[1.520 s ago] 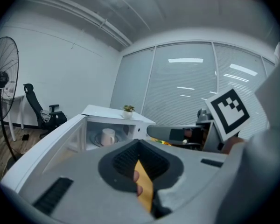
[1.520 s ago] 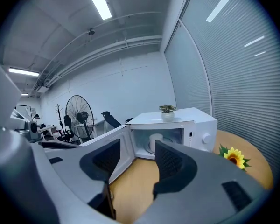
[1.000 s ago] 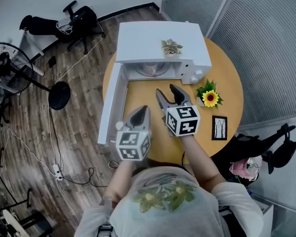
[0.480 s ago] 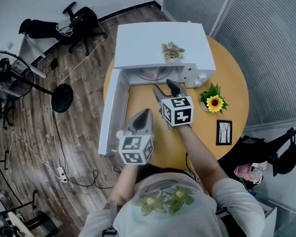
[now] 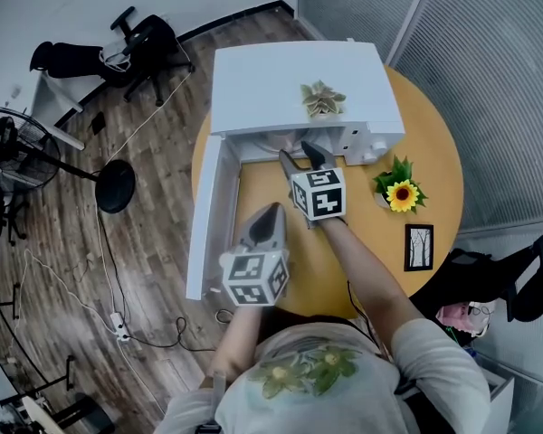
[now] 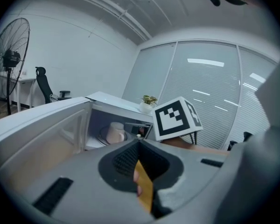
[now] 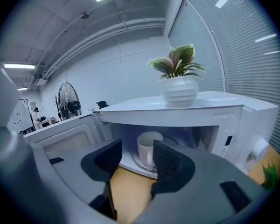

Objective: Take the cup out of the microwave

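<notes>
The white microwave (image 5: 299, 84) stands on the round wooden table (image 5: 434, 143) with its door (image 5: 213, 206) swung wide to the left. A white cup (image 7: 148, 148) sits on the glass turntable inside, also seen as a pale cup (image 6: 115, 132) in the left gripper view. My right gripper (image 5: 300, 156) is at the oven's mouth, its jaws wide and closing, with the cup still ahead of the fingertips and untouched. My left gripper (image 5: 269, 215) hangs back over the table beside the door, jaws together on nothing.
A small potted plant (image 5: 322, 99) stands on the microwave's top near its front edge. A sunflower pot (image 5: 402, 193) and a small picture frame (image 5: 419, 247) sit on the table to the right. A floor fan (image 5: 18, 147) stands off to the left.
My right gripper has moved forward and down to the microwave's opening. The left gripper has drifted a little forward along the door.
</notes>
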A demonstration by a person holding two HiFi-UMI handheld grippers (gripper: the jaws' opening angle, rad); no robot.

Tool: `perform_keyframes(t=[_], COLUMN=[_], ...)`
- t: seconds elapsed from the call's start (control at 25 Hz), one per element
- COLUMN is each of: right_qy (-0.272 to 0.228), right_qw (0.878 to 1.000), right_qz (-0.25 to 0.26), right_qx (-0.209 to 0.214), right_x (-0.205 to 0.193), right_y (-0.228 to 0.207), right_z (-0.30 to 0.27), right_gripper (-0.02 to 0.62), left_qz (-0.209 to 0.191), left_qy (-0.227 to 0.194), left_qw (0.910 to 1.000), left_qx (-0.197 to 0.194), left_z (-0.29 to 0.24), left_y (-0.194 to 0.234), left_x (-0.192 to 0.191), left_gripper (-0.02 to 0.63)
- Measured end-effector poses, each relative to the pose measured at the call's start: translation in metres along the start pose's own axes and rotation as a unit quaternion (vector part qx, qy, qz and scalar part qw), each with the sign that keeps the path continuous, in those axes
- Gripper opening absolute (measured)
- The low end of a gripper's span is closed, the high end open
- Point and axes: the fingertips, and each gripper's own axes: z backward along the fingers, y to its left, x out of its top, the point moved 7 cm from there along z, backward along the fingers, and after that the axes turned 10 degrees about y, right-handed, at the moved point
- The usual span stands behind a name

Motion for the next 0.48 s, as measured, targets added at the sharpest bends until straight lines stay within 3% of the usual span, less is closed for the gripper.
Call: perform_keyframes(t=[0.48], right_qy=[0.060], right_qw=[0.998], right_qz=[0.022], right_qx=[-0.019], right_x=[-0.015], right_y=[-0.012], right_z=[-0.051], right_gripper=[0.206], left_qz=[0.004], left_qy=[0.014], left_qw=[0.9998], left_qx=[-0.011], left_z=[-0.014], left_y=[0.008], left_x=[0.001], left_gripper=[0.005])
